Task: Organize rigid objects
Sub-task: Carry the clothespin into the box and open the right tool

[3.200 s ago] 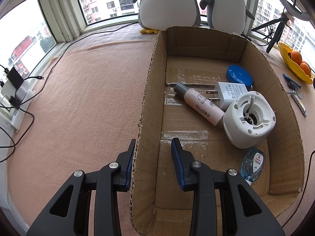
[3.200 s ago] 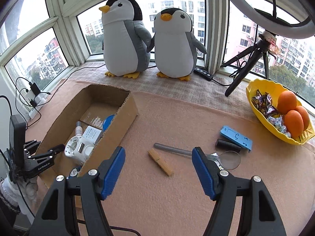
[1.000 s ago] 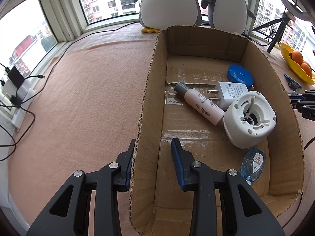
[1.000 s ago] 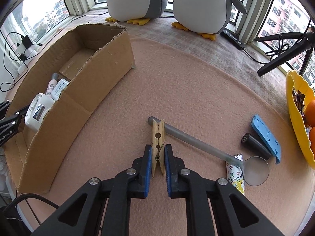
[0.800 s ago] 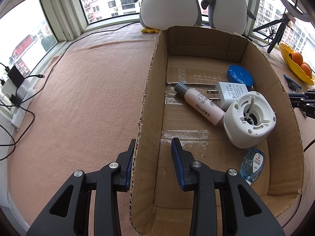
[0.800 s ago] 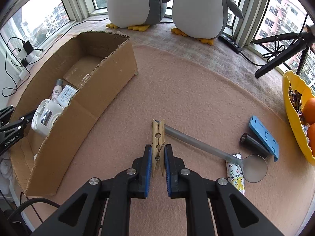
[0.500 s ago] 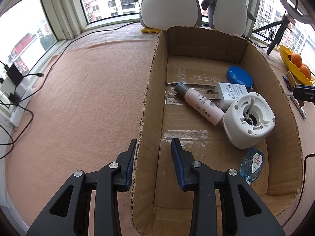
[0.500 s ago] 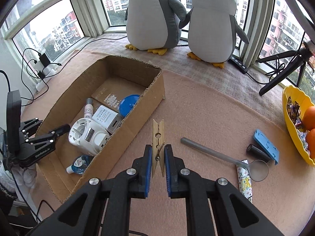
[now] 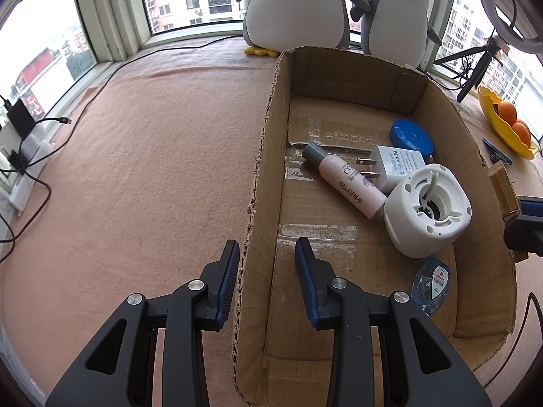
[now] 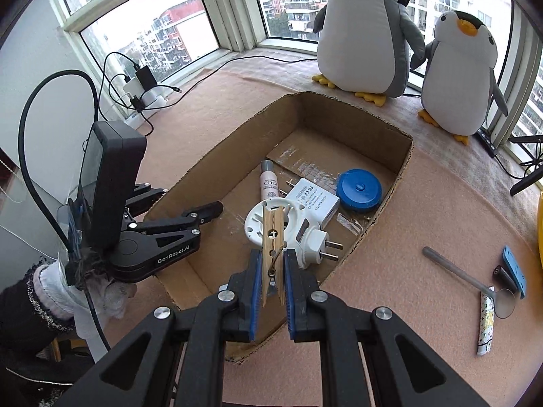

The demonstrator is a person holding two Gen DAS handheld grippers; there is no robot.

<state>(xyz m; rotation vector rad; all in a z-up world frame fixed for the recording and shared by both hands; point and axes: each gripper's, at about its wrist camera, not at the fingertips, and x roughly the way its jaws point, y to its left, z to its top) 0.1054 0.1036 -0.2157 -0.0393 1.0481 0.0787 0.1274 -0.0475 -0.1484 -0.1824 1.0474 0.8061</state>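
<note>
In the left wrist view, the left tongs (image 9: 266,264) are clamped astride the cardboard box (image 9: 261,176) wall at lower centre. In the right wrist view, the right tongs (image 10: 272,286) are closed on a wooden clothespin (image 10: 272,237), held over the box at centre.

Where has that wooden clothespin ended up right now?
The wooden clothespin is pinched in the right claw, held in the air above the open cardboard box, right over the white round gadget inside.
</note>
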